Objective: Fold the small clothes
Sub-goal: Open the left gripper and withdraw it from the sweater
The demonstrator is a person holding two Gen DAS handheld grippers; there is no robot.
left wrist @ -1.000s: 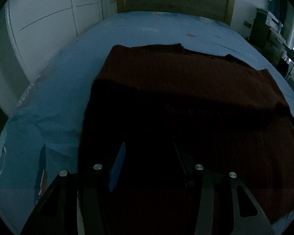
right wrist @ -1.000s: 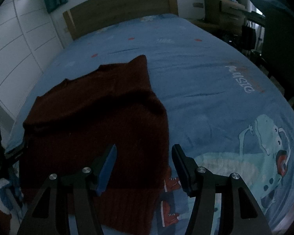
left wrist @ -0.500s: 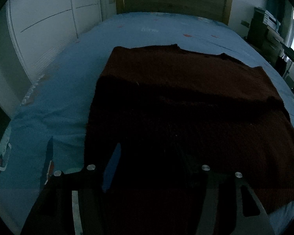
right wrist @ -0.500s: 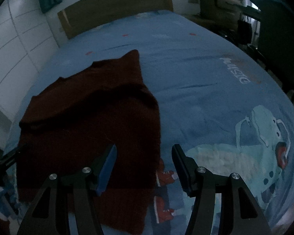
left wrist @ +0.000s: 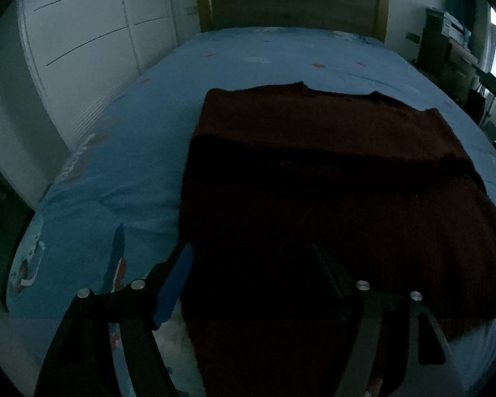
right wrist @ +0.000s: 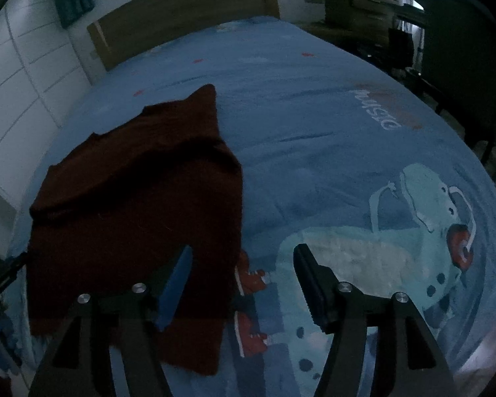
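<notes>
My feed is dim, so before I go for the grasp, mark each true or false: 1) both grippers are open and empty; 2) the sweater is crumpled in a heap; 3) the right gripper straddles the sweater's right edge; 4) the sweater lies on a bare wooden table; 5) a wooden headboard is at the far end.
1) Both the left gripper and the right gripper are open and empty: true.
2) The dark red sweater is crumpled in a heap: false, it lies spread flat.
3) The right gripper straddles the sweater's right edge: true.
4) It lies on a bare wooden table: false, on a blue cartoon-print bedsheet.
5) A wooden headboard stands at the far end: true.
</notes>
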